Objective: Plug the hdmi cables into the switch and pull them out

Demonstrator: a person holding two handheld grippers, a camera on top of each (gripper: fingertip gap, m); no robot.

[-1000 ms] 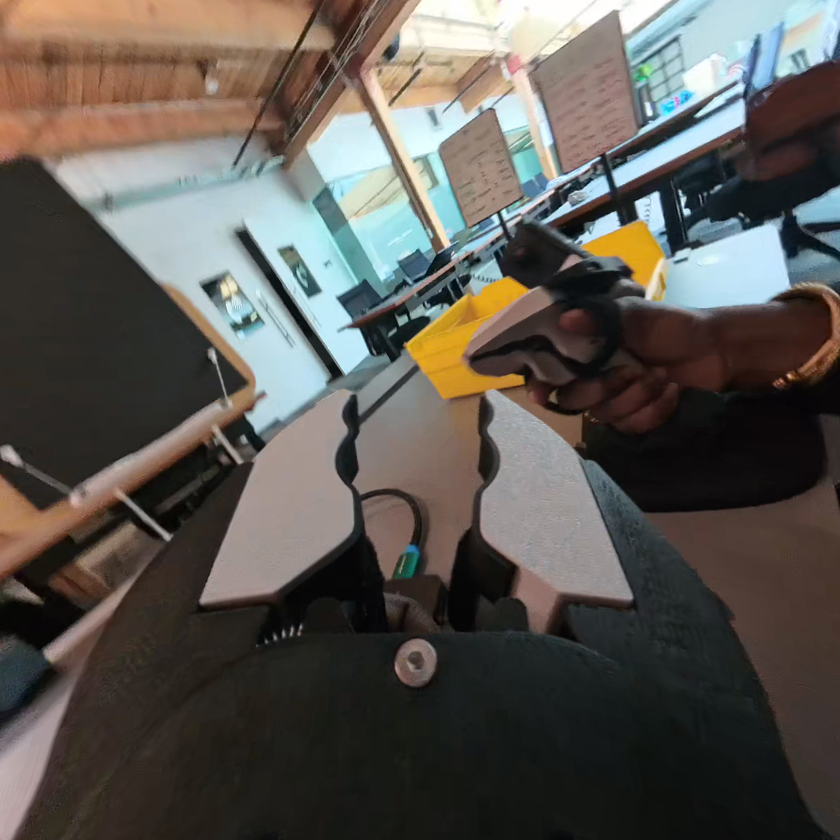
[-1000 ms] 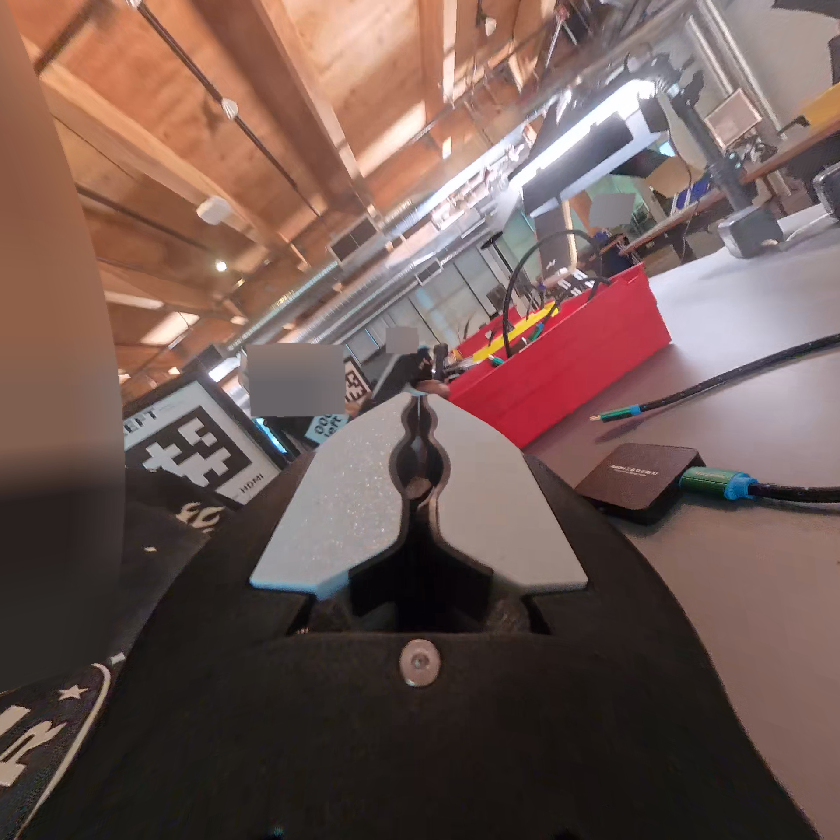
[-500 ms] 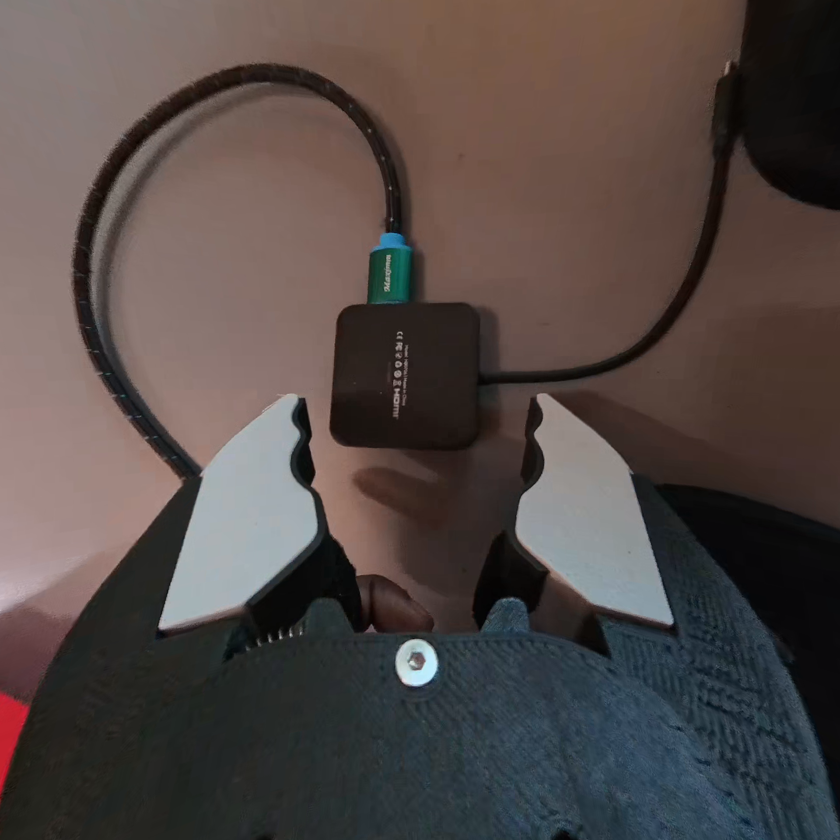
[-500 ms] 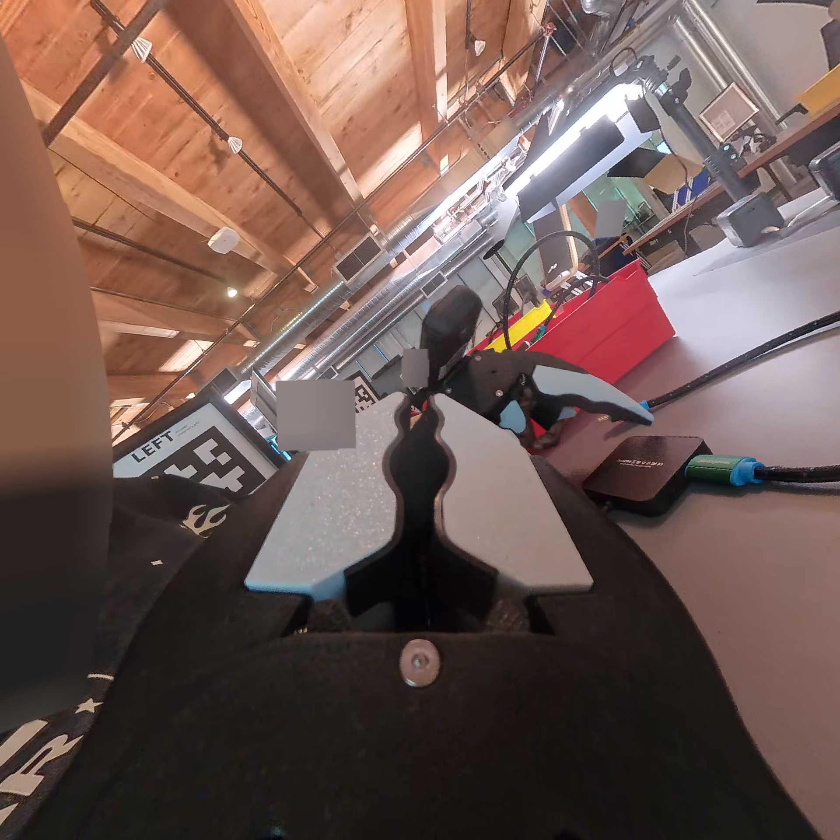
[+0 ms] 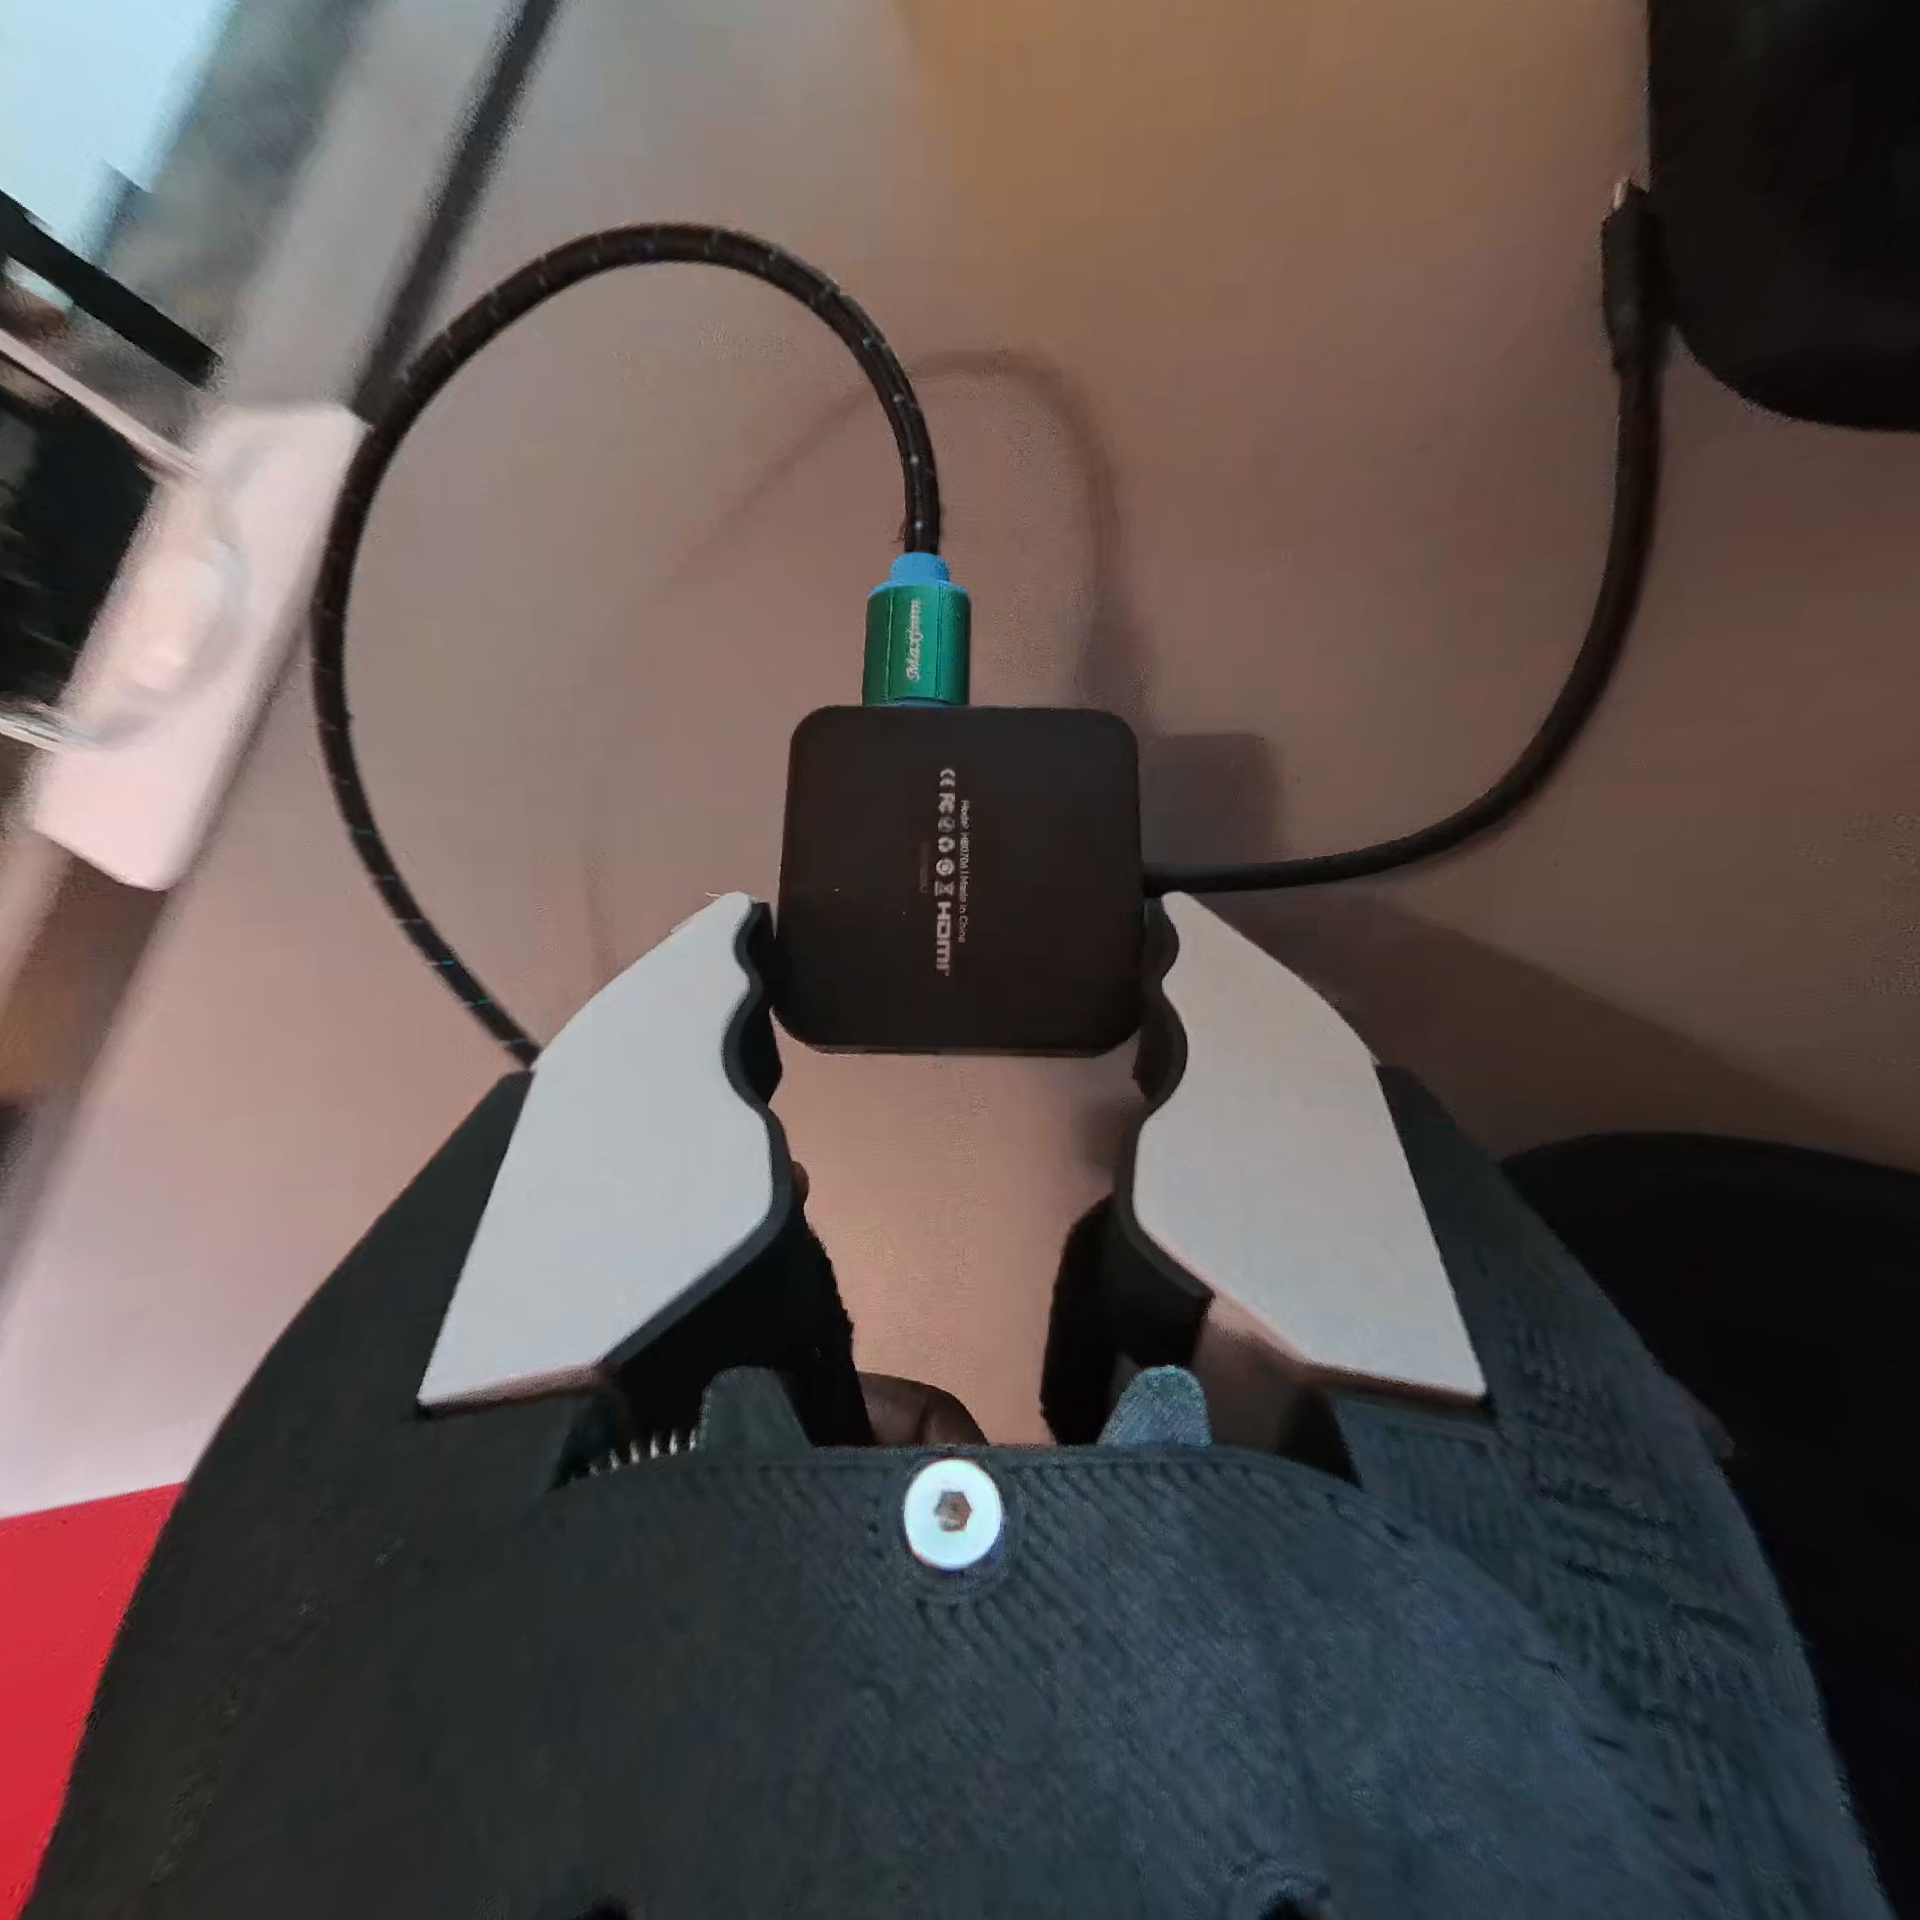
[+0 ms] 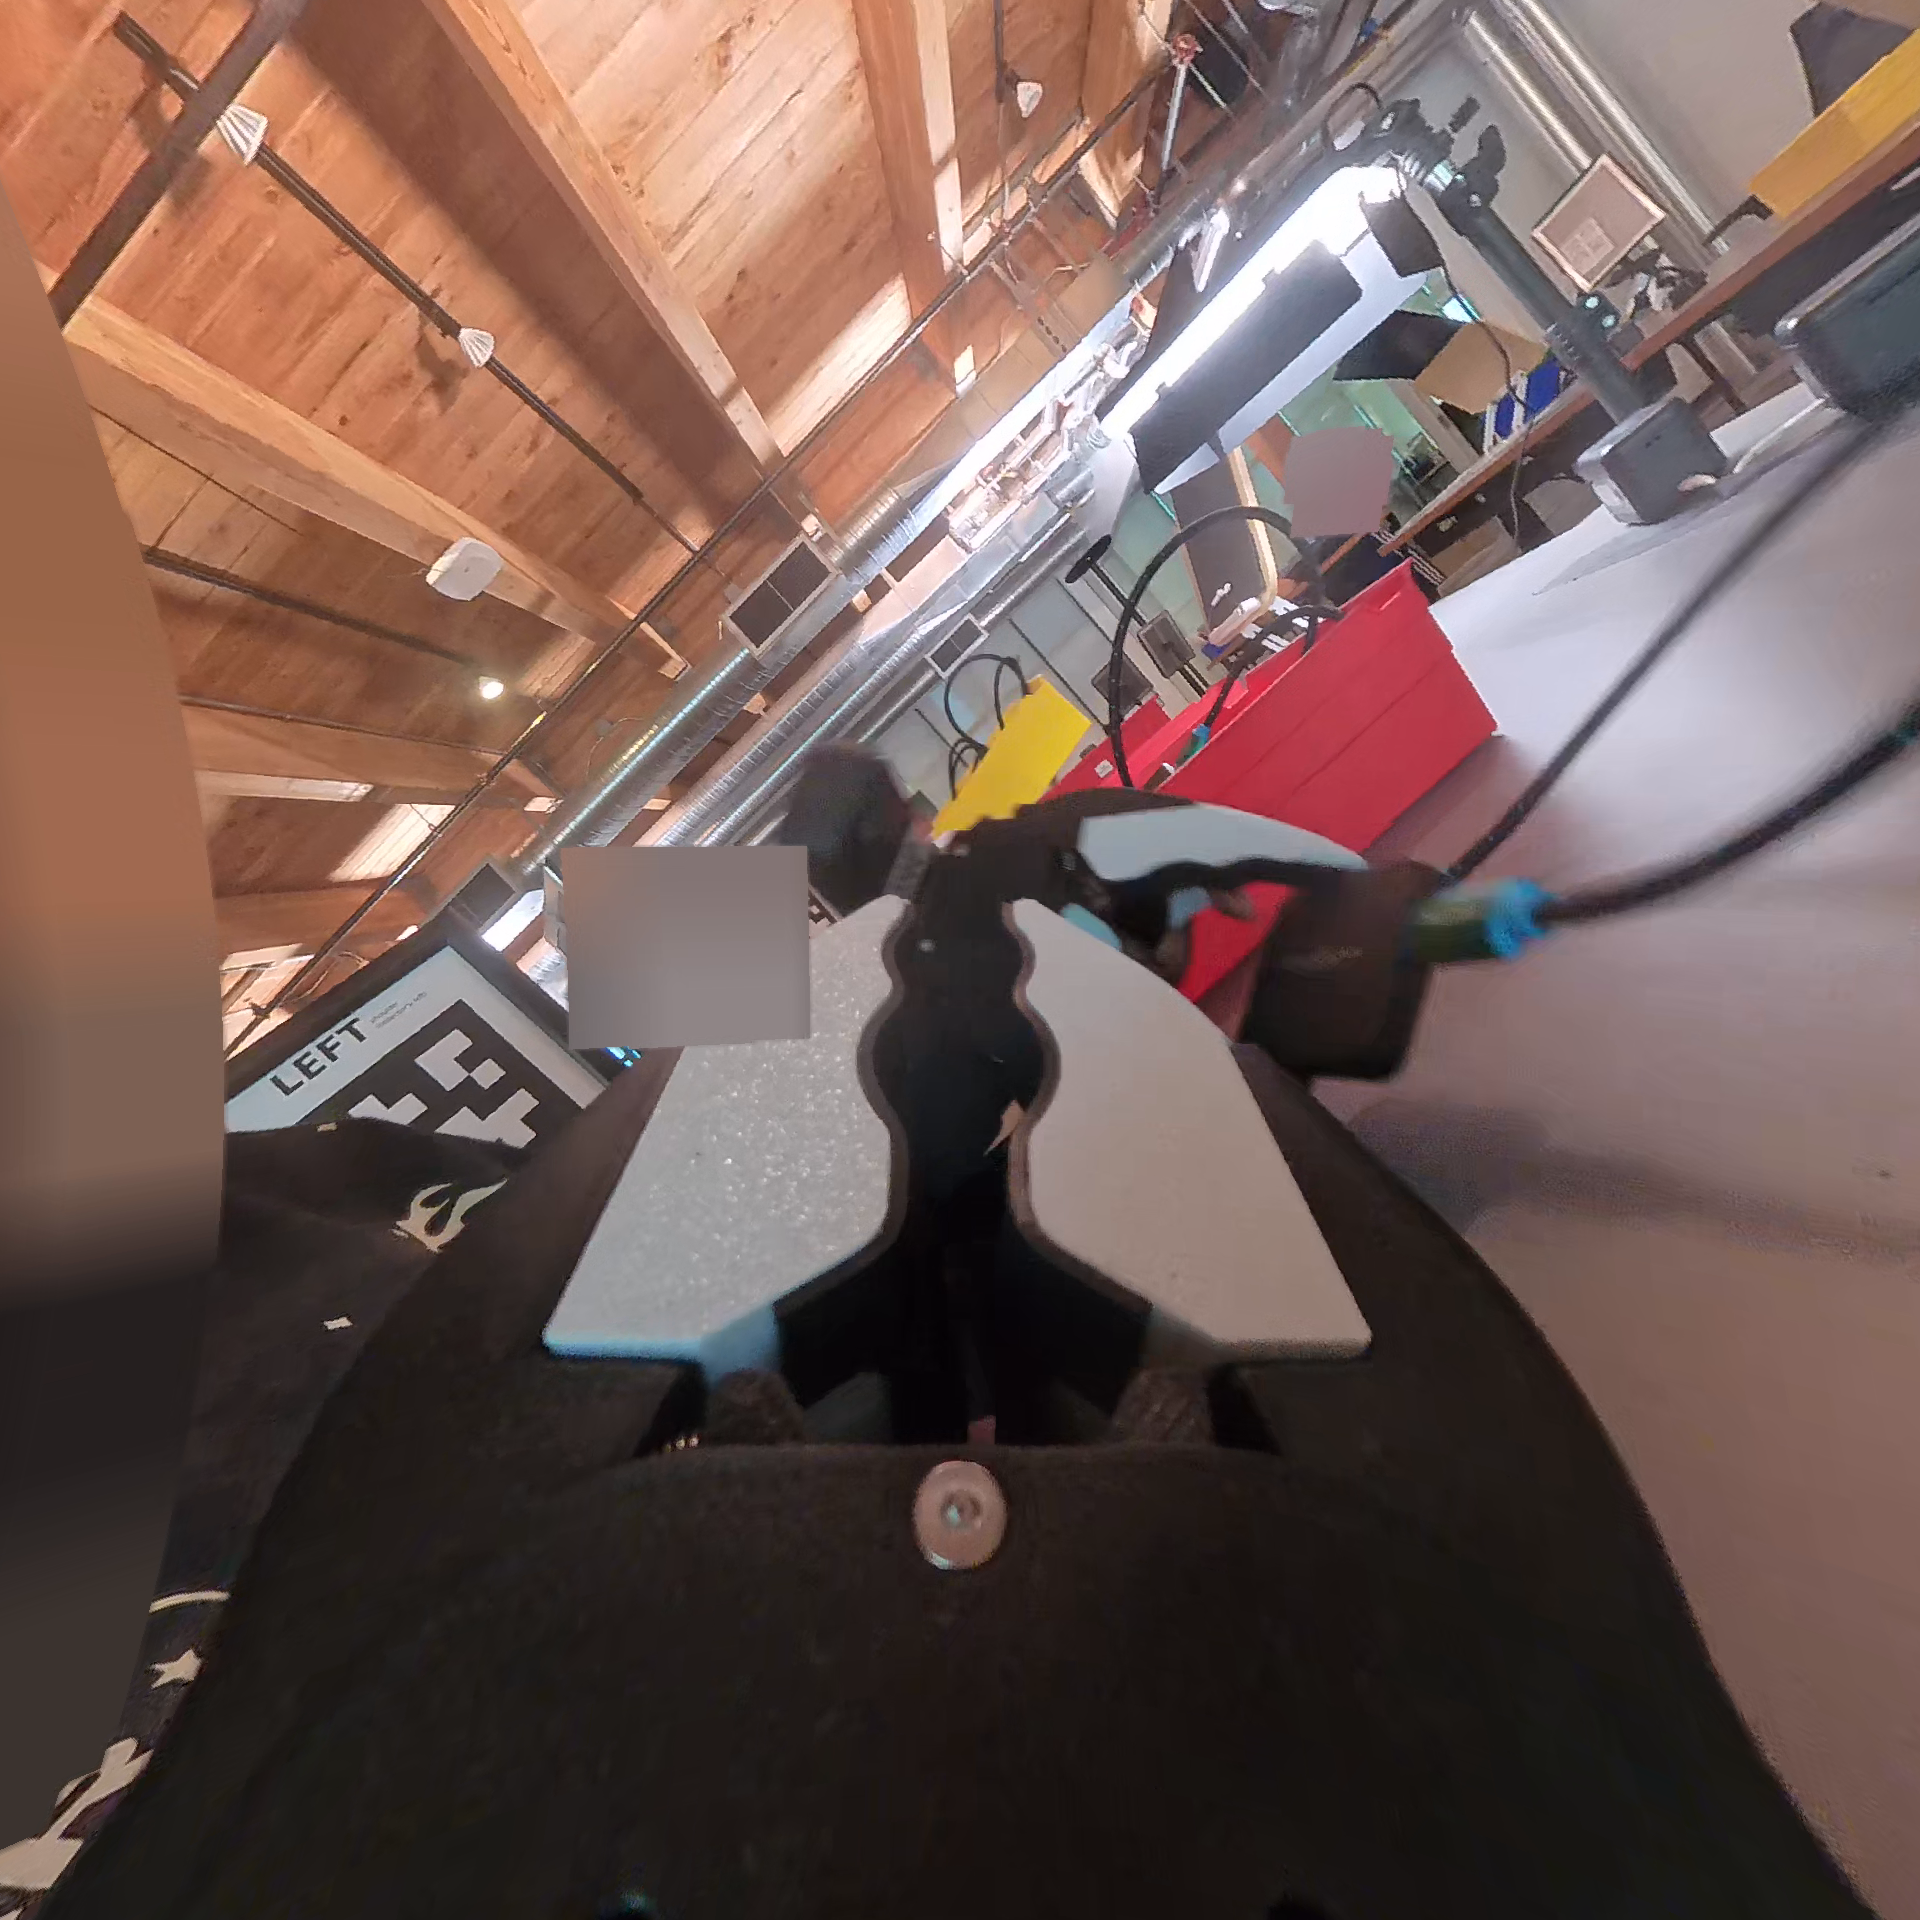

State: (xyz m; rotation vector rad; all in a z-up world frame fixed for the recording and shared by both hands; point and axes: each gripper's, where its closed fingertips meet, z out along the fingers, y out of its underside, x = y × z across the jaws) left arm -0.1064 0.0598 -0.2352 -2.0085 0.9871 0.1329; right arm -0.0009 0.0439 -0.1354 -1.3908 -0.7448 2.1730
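The black square switch (image 5: 961, 878) is gripped at its near corners by the fingertips of my left gripper (image 5: 954, 930), which is shut on it. Its shadow falls apart from it, so it seems slightly off the brown table (image 5: 1299, 364). A green HDMI plug (image 5: 916, 644) sits in its far side, and its braided cable (image 5: 348, 665) loops left. A thin black cable (image 5: 1579, 707) leaves its right side. In the right wrist view my right gripper (image 6: 954, 920) is slightly open and empty. Beyond it the left gripper (image 6: 1195, 862) holds the switch (image 6: 1340, 987) with the plug (image 6: 1455, 925).
A red bin (image 6: 1351, 717) with cables stands behind the switch, with a yellow piece (image 6: 1018, 758) beside it. A white object (image 5: 187, 665) lies near the left table edge. A black object (image 5: 1787, 208) is at the far right. A marker board (image 6: 416, 1081) is at left.
My left gripper swung down over the switch, moved forward and closed on its sides. The switch now looks raised. My right gripper's tips have parted a little.
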